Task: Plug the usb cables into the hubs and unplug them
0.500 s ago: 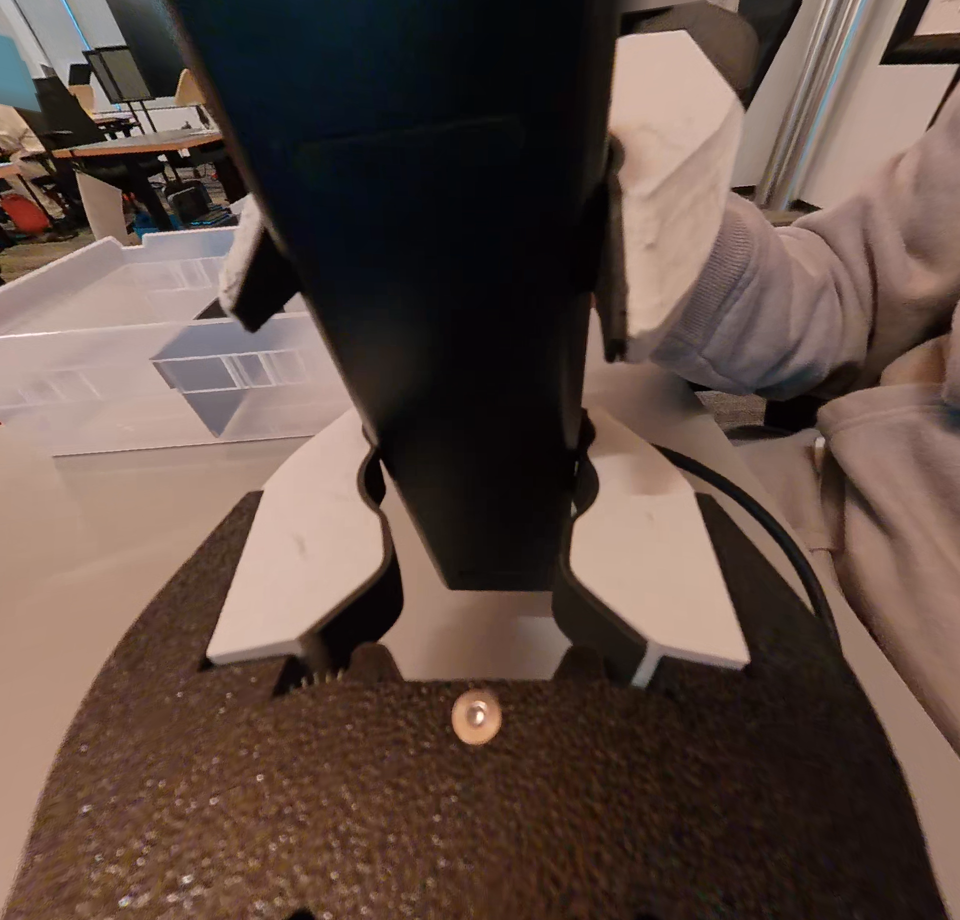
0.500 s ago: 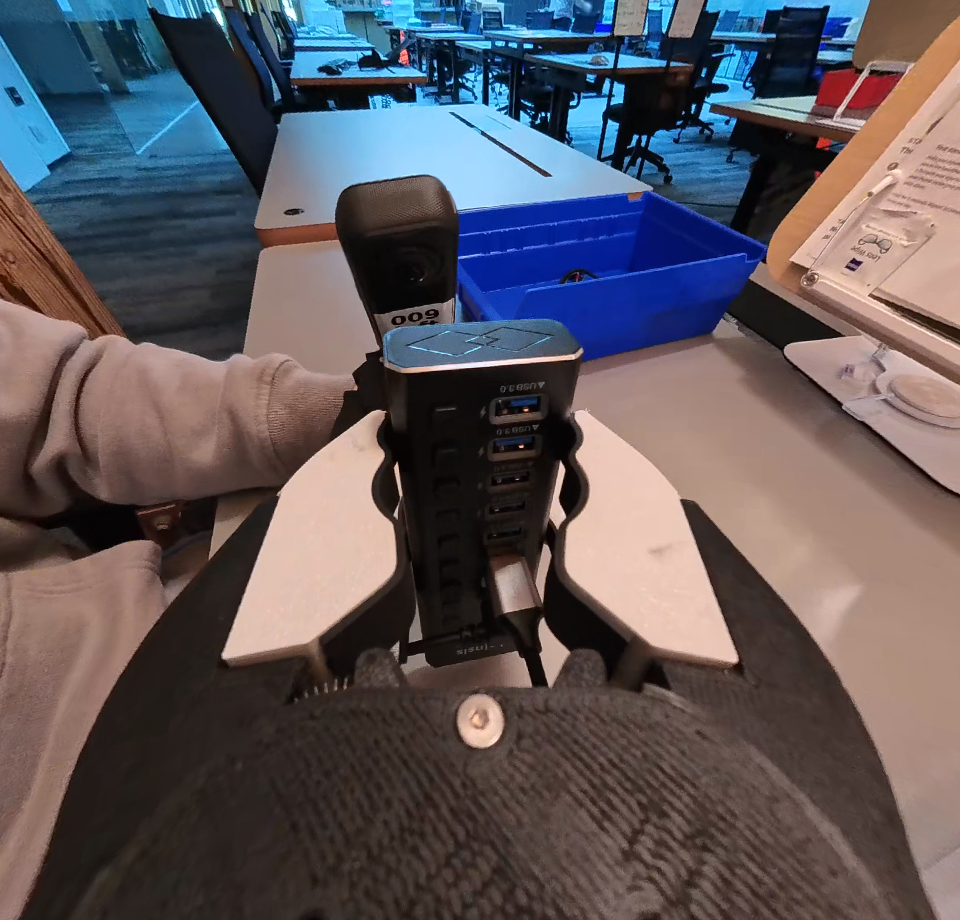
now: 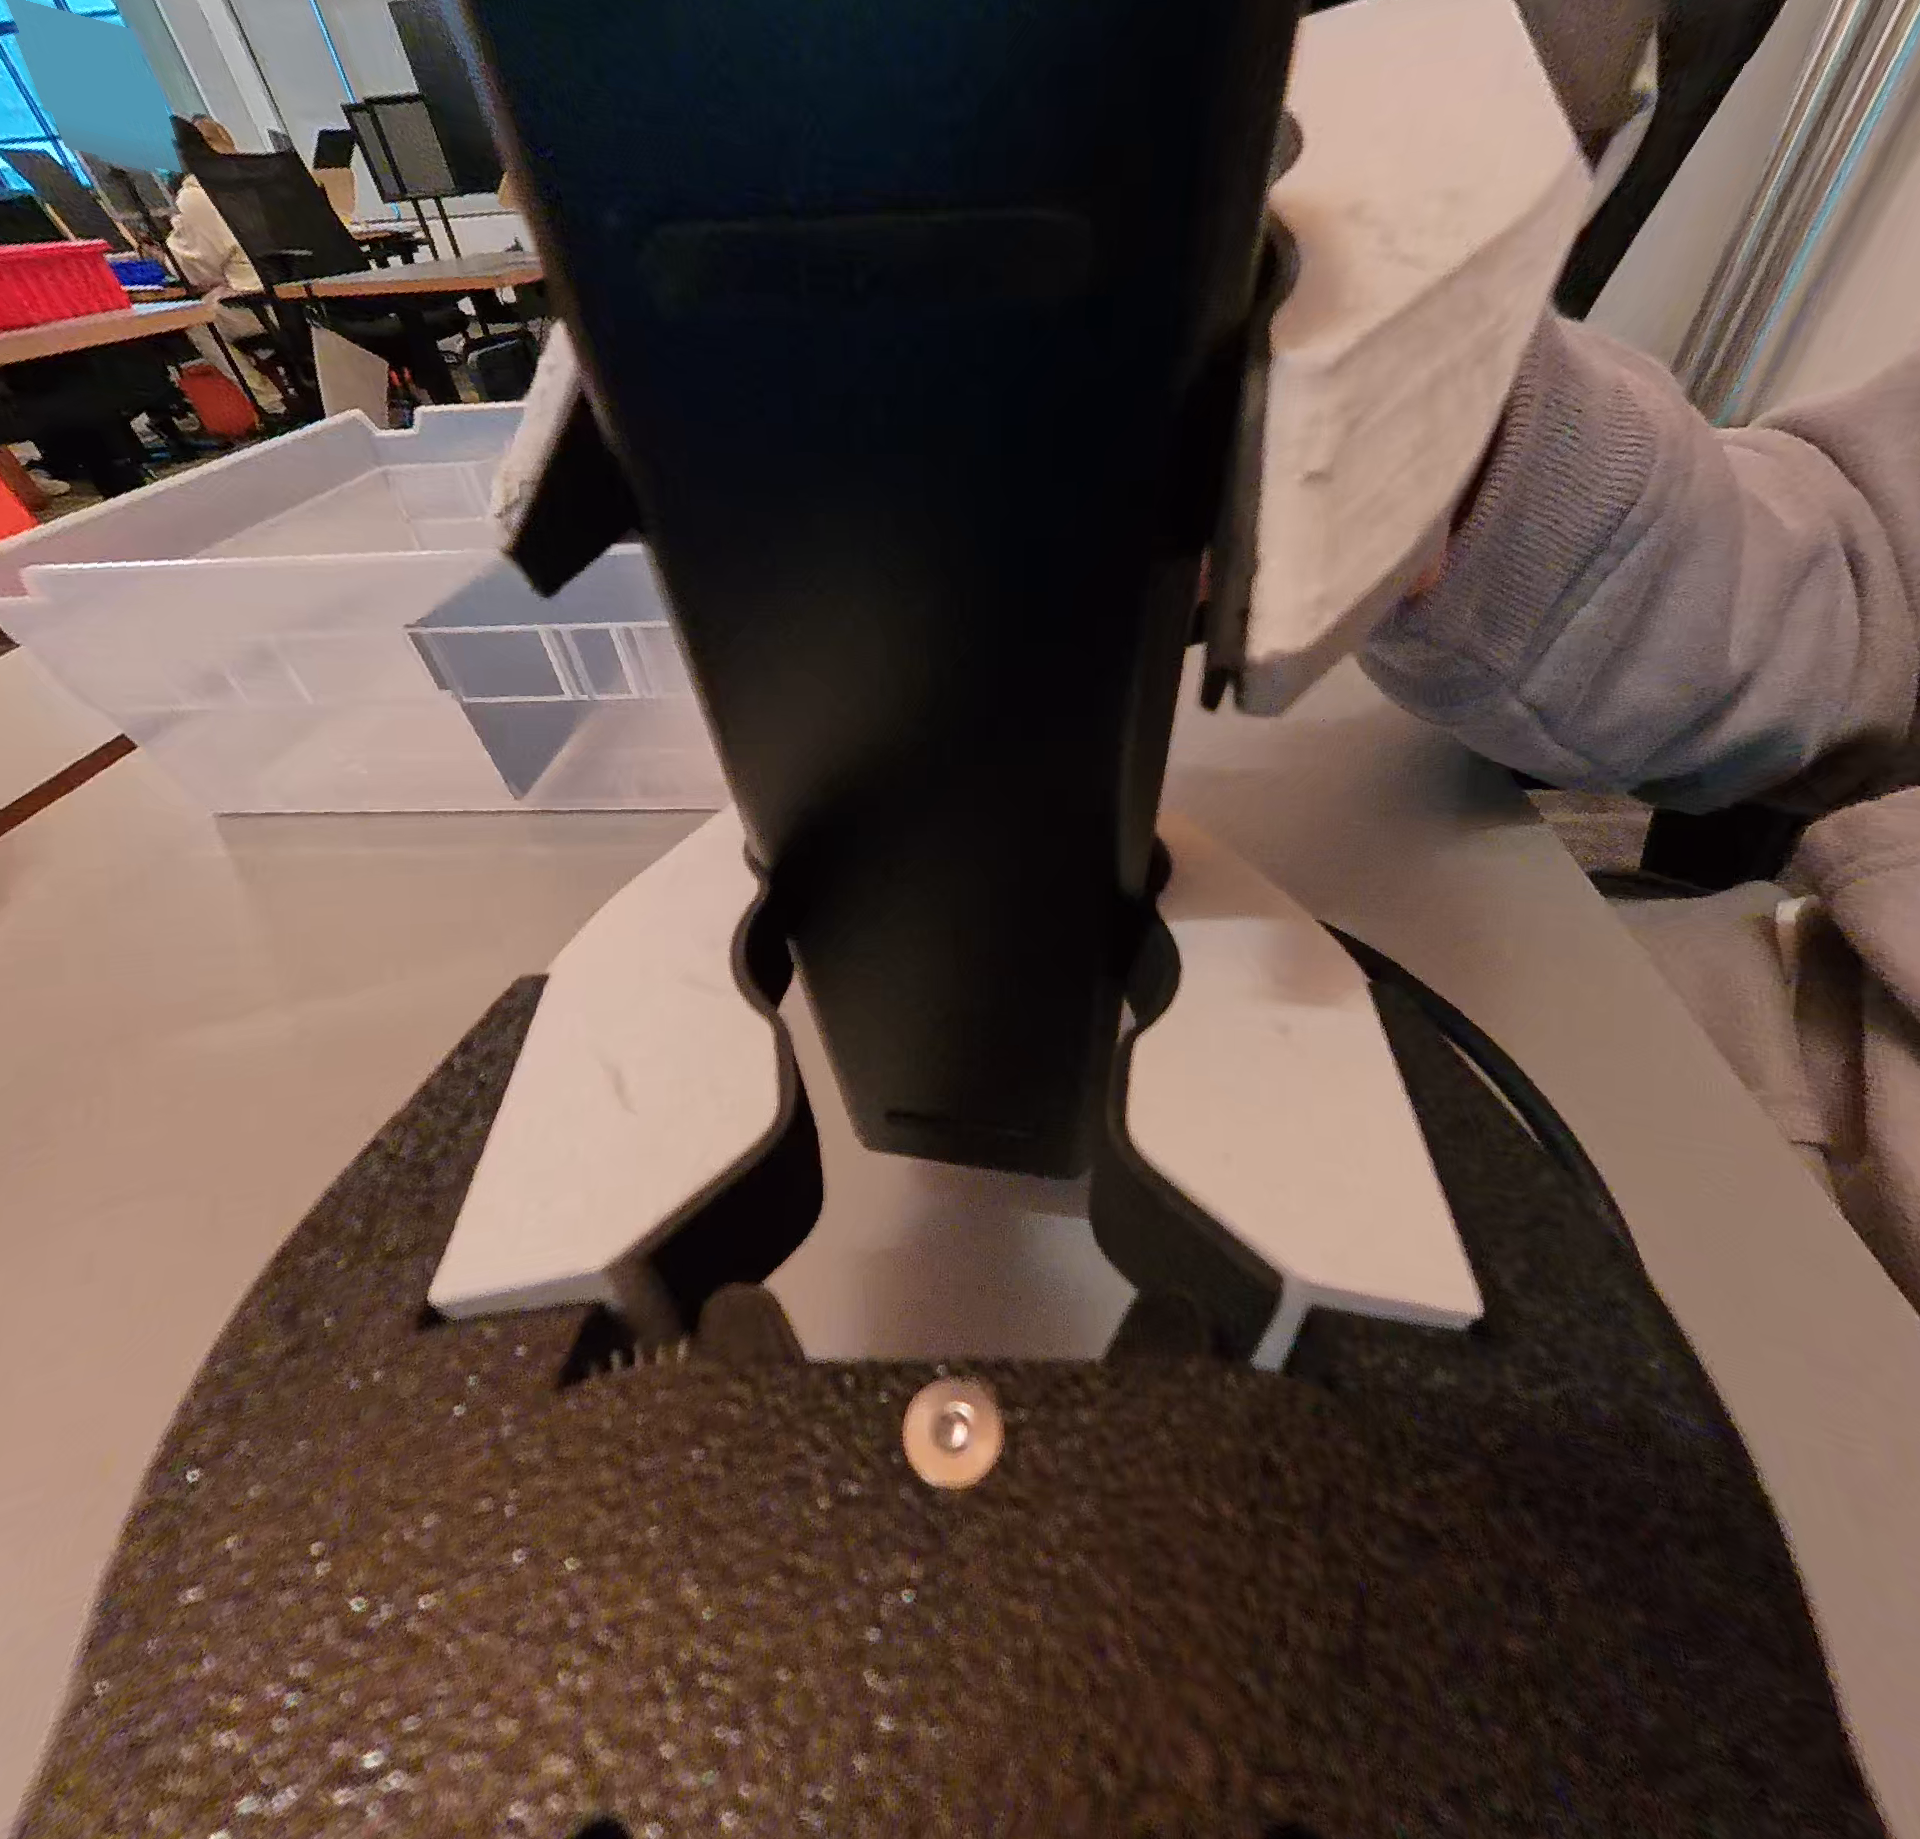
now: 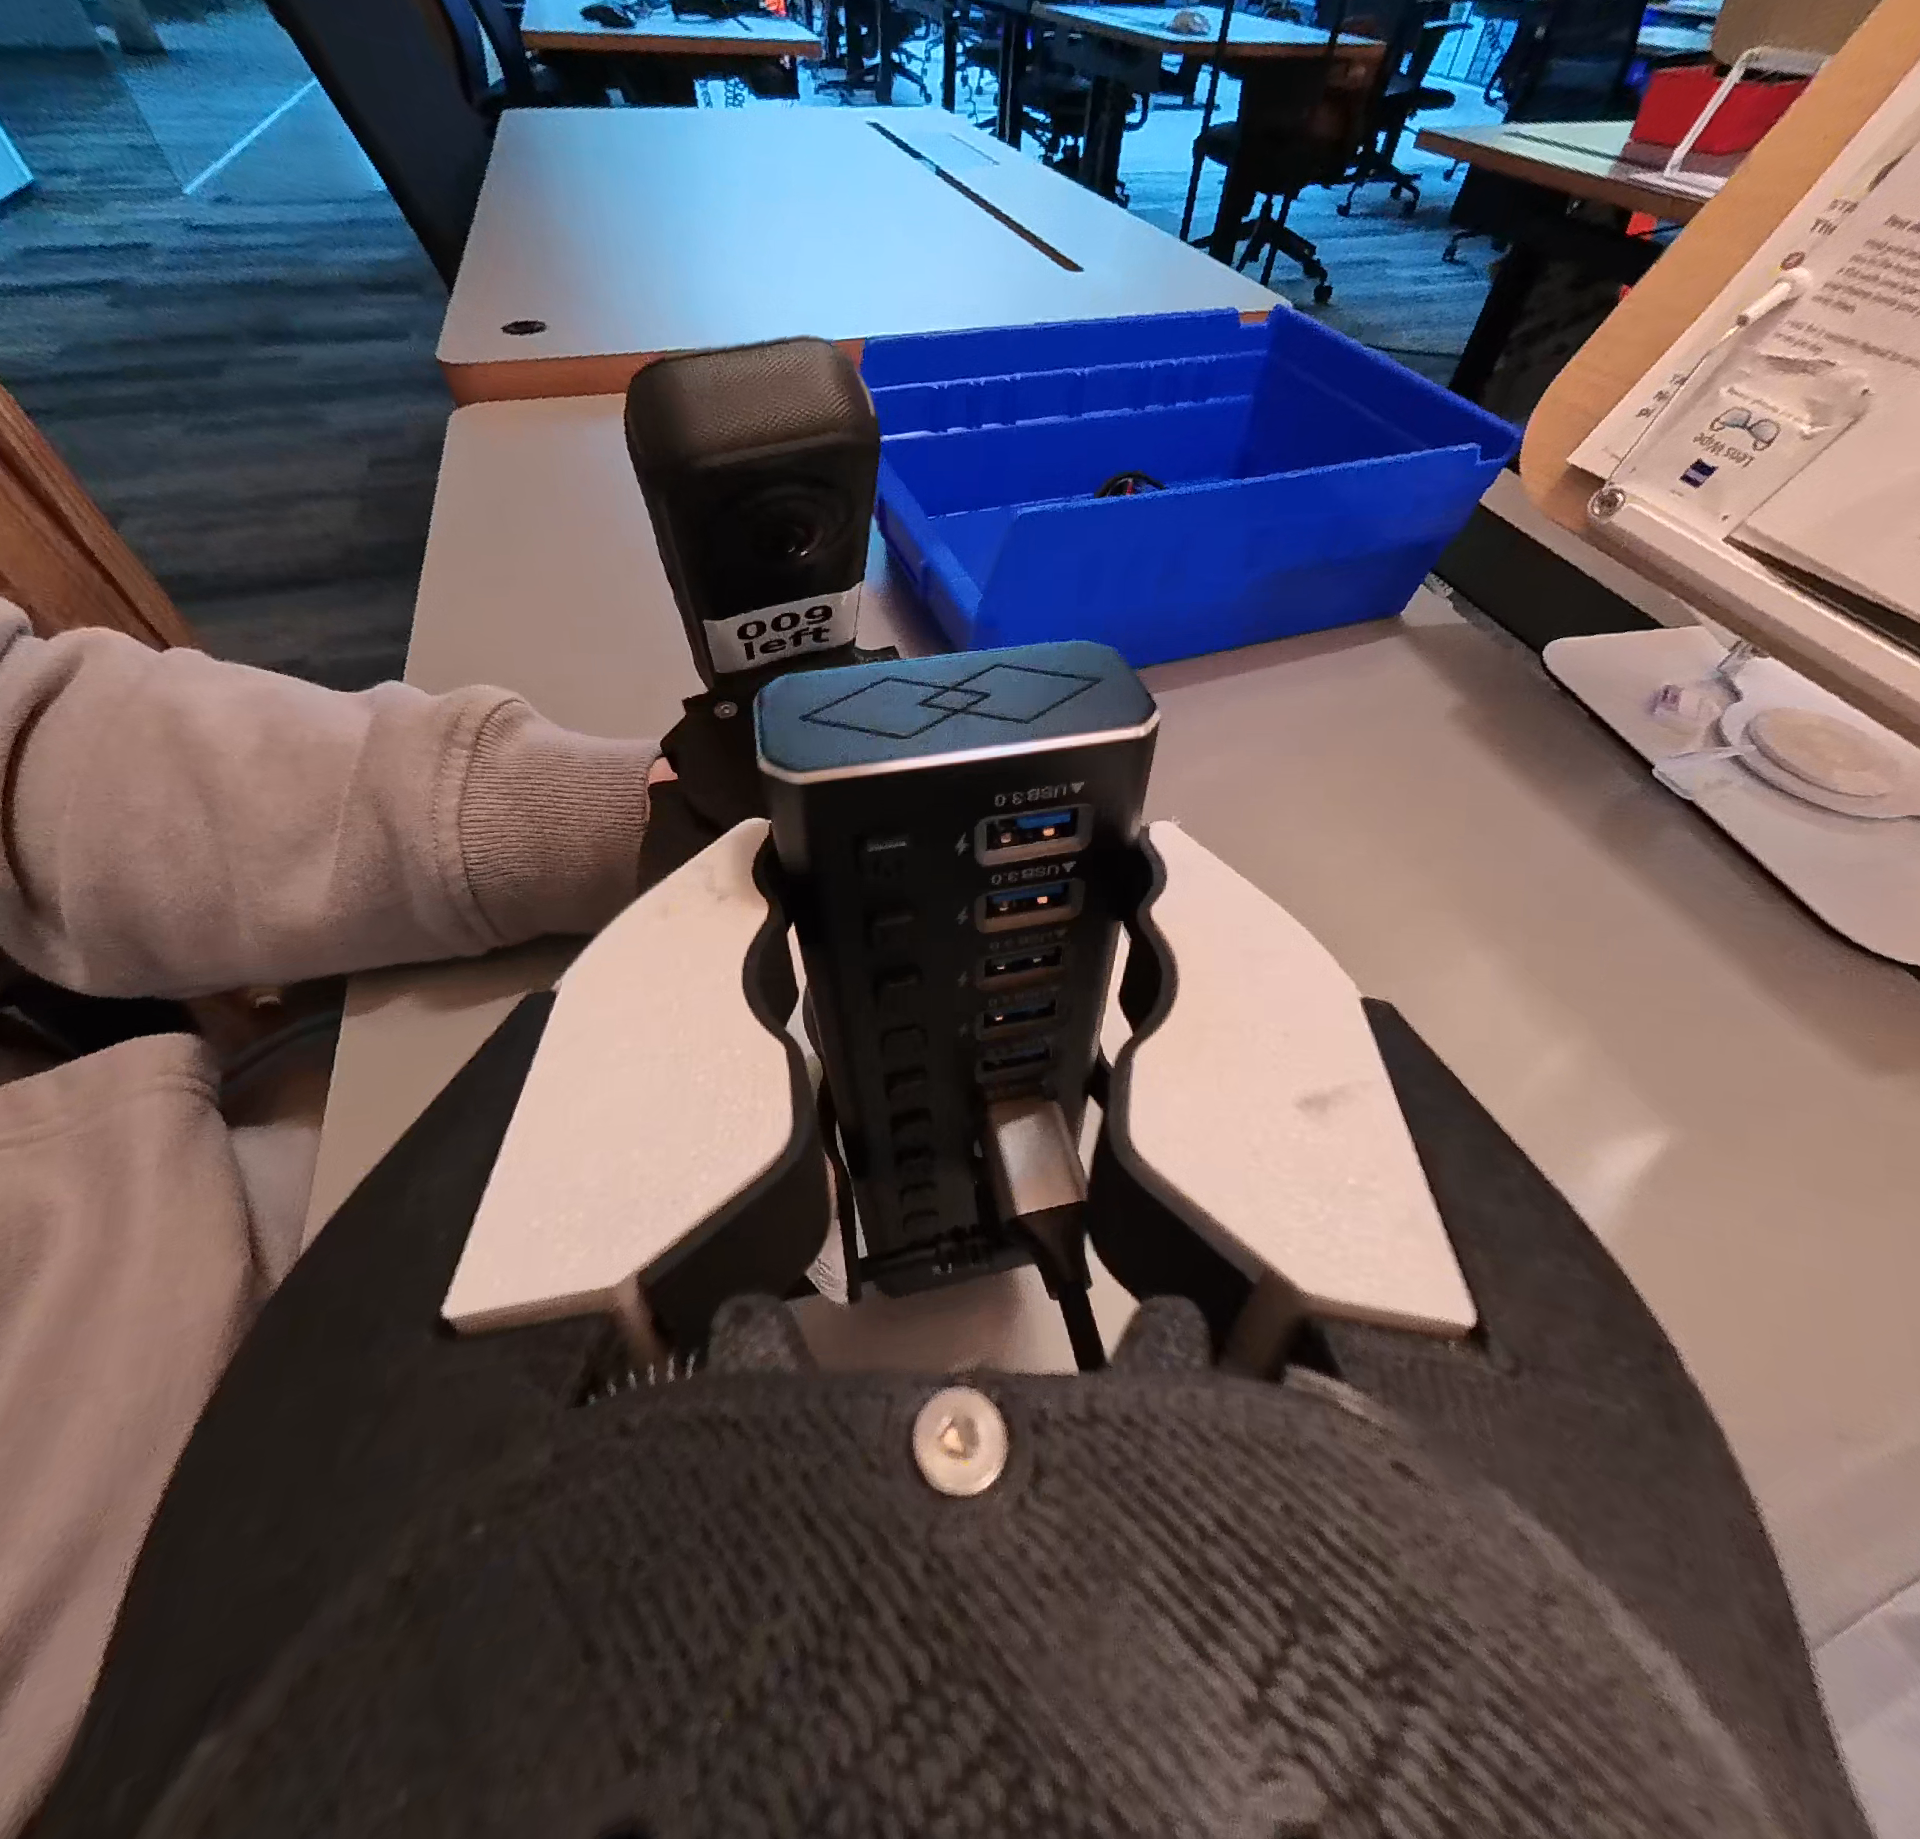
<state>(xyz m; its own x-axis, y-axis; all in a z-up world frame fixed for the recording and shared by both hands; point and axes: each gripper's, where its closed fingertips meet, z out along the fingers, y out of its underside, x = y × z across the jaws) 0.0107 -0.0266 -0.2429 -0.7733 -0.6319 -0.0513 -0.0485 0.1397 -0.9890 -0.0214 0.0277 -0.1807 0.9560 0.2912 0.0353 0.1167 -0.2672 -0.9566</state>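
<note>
One hub [image 4: 956, 958]; one cable [image 4: 1039, 1166]; perhaps two bins [image 4: 1195, 542].

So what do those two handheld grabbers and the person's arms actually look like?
Each gripper, left gripper and right gripper, has two flat white fingers with wavy black inner edges on a rough black body with a silver screw. The left one carries a black camera with a white label. The person wears a light grey ribbed-cuff sweatshirt.

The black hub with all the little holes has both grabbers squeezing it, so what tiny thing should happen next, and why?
Probably the left gripper should let go of the hub. The right gripper already clamps it, and one USB plug sits in a low port with its cable trailing back. A freed gripper could then pinch that plug and pull it out.
</note>
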